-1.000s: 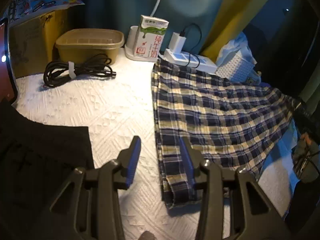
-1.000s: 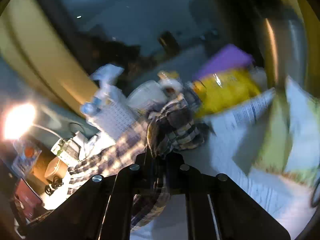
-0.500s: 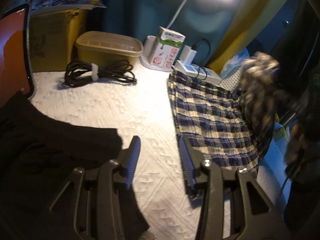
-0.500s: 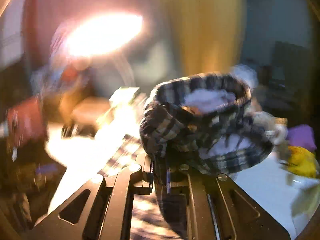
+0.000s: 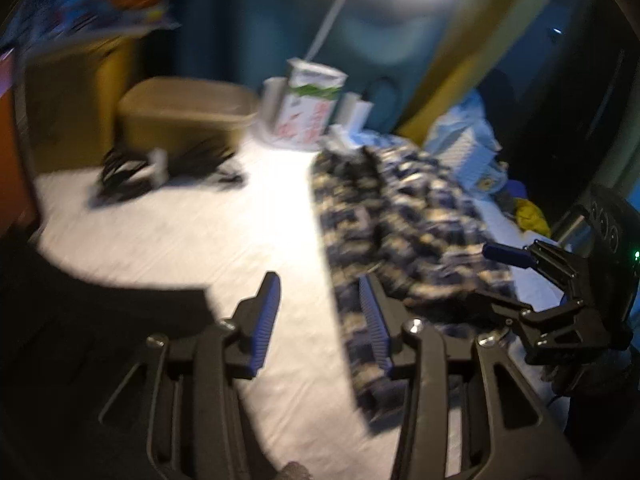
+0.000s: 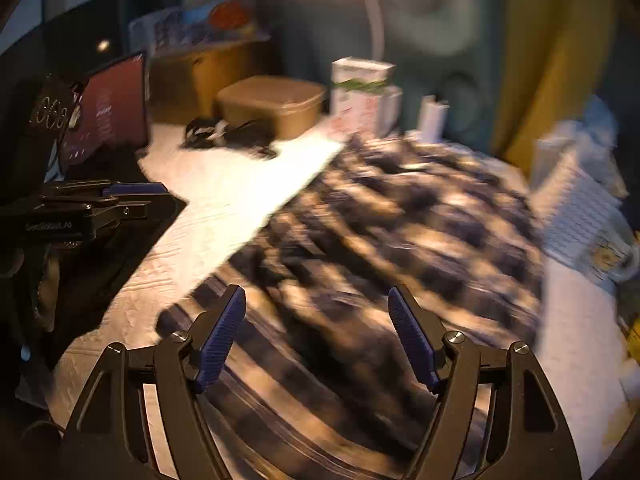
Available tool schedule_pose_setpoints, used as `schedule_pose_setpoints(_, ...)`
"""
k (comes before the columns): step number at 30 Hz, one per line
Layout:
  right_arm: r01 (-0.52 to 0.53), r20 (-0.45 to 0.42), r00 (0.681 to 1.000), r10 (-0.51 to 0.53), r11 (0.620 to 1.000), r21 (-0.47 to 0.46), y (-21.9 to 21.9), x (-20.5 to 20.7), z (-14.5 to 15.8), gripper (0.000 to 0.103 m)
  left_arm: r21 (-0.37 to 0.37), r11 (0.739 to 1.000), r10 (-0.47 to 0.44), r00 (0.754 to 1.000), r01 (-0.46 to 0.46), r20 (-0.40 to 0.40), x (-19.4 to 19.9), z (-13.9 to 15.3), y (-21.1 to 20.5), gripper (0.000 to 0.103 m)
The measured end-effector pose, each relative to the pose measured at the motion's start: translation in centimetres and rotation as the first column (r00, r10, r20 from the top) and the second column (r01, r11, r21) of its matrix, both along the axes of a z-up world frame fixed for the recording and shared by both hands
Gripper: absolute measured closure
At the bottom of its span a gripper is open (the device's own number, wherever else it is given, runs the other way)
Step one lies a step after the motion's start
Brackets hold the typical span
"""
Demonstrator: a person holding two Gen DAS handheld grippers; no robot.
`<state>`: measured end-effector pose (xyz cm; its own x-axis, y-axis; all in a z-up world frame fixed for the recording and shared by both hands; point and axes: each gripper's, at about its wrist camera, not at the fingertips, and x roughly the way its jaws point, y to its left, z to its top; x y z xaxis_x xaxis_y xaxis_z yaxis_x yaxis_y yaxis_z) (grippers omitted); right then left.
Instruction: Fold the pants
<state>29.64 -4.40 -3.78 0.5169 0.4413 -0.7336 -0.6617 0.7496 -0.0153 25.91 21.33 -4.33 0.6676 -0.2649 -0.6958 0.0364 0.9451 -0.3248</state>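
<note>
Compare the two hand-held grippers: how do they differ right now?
The right hand-held gripper has just opened wide over the plaid pants; the left hand-held gripper is only part open. The right hangs over cloth; the left hangs mostly over the white cover at the pants' edge. Both hold nothing.

A white textured cloth [image 5: 208, 240] covered the surface. On it lay plaid pants [image 6: 400, 220], a black garment [image 5: 80, 320], a coiled cable [image 5: 160, 168], a tan tub [image 5: 184, 108] and a carton [image 5: 308, 108].
</note>
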Motion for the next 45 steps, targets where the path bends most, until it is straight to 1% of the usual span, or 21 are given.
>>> schedule_pose_setpoints(5, 0.101, 0.012, 0.995, -0.102, 0.995, 0.021, -4.0, 1.8, 0.3, 0.026, -0.021, 0.997, -0.079, 0.997, 0.08, 0.024, 4.0, 0.8, -3.5, 0.058)
schedule_pose_setpoints(7, 0.137, 0.014, 0.99, -0.137, 0.99, 0.031, -5.5, 2.7, 0.2, 0.026, -0.029, 0.994, -0.104, 0.994, 0.105, 0.011, 5.8, 0.6, -4.7, 0.058)
schedule_pose_setpoints(9, 0.159, 0.012, 0.987, -0.16, 0.986, 0.038, -6.8, 3.6, 0.0, 0.026, -0.002, 0.991, -0.133, 0.991, 0.133, -0.001, 7.4, 0.2, -6.0, 0.058)
schedule_pose_setpoints(10, 0.167, 0.015, 0.986, -0.167, 0.985, 0.043, -7.3, 4.0, 0.0, 0.026, 0.041, 0.99, -0.135, 0.991, 0.135, -0.009, 8.5, -0.2, -6.7, 0.058)
schedule_pose_setpoints(12, 0.166, 0.022, 0.986, -0.167, 0.985, 0.048, -7.9, 5.0, 0.0, 0.026, 0.098, 0.988, -0.114, 0.993, 0.116, -0.033, 10.1, -1.0, -7.0, 0.058)
schedule_pose_setpoints(13, 0.163, 0.025, 0.986, -0.164, 0.985, 0.048, -8.1, 5.5, 0.0, 0.026, 0.135, 0.987, -0.082, 0.994, 0.091, -0.067, 11.2, -1.8, -7.0, 0.058)
schedule_pose_setpoints(16, 0.14, 0.033, 0.989, -0.142, 0.989, 0.046, -8.0, 7.2, -0.2, 0.026, 0.137, 0.989, -0.031, 0.992, 0.048, -0.121, 12.8, -3.5, -5.8, 0.057)
schedule_pose_setpoints(18, 0.118, 0.036, 0.992, -0.119, 0.992, 0.038, -7.5, 8.3, -0.7, 0.027, 0.134, 0.99, -0.013, 0.991, 0.031, -0.133, 13.0, -4.3, -5.0, 0.055)
schedule_pose_setpoints(21, 0.087, 0.015, 0.996, -0.087, 0.996, -0.006, -6.2, 10.2, -2.3, 0.036, 0.121, 0.993, 0.003, 0.991, 0.014, -0.133, 12.8, -4.9, -4.3, 0.045)
schedule_pose_setpoints(23, 0.079, -0.003, 0.997, -0.079, 0.996, -0.04, -5.5, 11.0, -3.5, 0.039, 0.111, 0.994, 0.012, 0.99, 0.004, -0.143, 12.4, -4.9, -3.8, 0.044)
schedule_pose_setpoints(25, 0.066, -0.005, 0.998, -0.066, 0.997, -0.045, -5.3, 11.0, -3.6, 0.039, 0.095, 0.995, 0.014, 0.989, 0.0, -0.15, 12.0, -4.2, -3.1, 0.044)
schedule_pose_setpoints(26, 0.06, 0.003, 0.998, -0.06, 0.997, -0.04, -5.3, 10.9, -3.4, 0.039, 0.097, 0.995, 0.014, 0.99, 0.0, -0.14, 11.7, -3.3, -2.9, 0.044)
schedule_pose_setpoints(28, 0.05, 0.039, 0.998, -0.049, 0.998, -0.022, -5.7, 10.7, -2.2, 0.039, 0.112, 0.994, -0.001, 0.996, 0.011, -0.091, 11.0, -1.4, -3.0, 0.044)
schedule_pose_setpoints(30, 0.035, 0.066, 0.997, -0.034, 0.999, -0.014, -5.8, 10.8, -1.1, 0.047, 0.121, 0.992, -0.043, 0.999, 0.045, -0.017, 10.8, 1.3, -3.7, 0.044)
schedule_pose_setpoints(31, 0.026, 0.076, 0.997, -0.024, 1.0, -0.018, -5.8, 10.9, -0.7, 0.063, 0.12, 0.991, -0.059, 0.998, 0.058, 0.003, 10.9, 2.0, -4.0, 0.044)
schedule_pose_setpoints(32, 0.021, 0.084, 0.996, -0.018, 0.999, -0.027, -5.7, 11.2, -0.4, 0.073, 0.125, 0.989, -0.081, 0.996, 0.078, 0.019, 11.4, 2.6, -4.5, 0.044)
schedule_pose_setpoints(34, 0.001, 0.088, 0.996, 0.001, 1.0, -0.027, -5.3, 12.2, -0.1, 0.079, 0.162, 0.982, -0.101, 0.995, 0.097, 0.014, 13.1, 2.8, -5.3, 0.044)
schedule_pose_setpoints(36, -0.01, 0.063, 0.998, 0.011, 1.0, -0.008, -5.0, 13.5, -0.4, 0.082, 0.179, 0.979, -0.093, 0.995, 0.098, -0.036, 15.4, 1.3, -5.4, 0.044)
schedule_pose_setpoints(39, 0.007, 0.007, 1.0, -0.007, 1.0, -0.008, -4.6, 15.9, -2.2, 0.084, 0.173, 0.983, -0.035, 0.992, 0.055, -0.122, 18.1, -1.9, -4.5, 0.044)
schedule_pose_setpoints(41, 0.019, -0.025, 1.0, -0.02, 1.0, -0.018, -4.3, 17.1, -3.5, 0.084, 0.184, 0.982, -0.024, 0.99, 0.05, -0.139, 18.6, -3.4, -3.9, 0.044)
schedule_pose_setpoints(45, 0.033, -0.048, 0.998, -0.033, 0.999, -0.002, -3.8, 18.6, -4.8, 0.085, 0.194, 0.979, -0.041, 0.991, 0.066, -0.129, 18.6, -5.1, -3.3, 0.042)
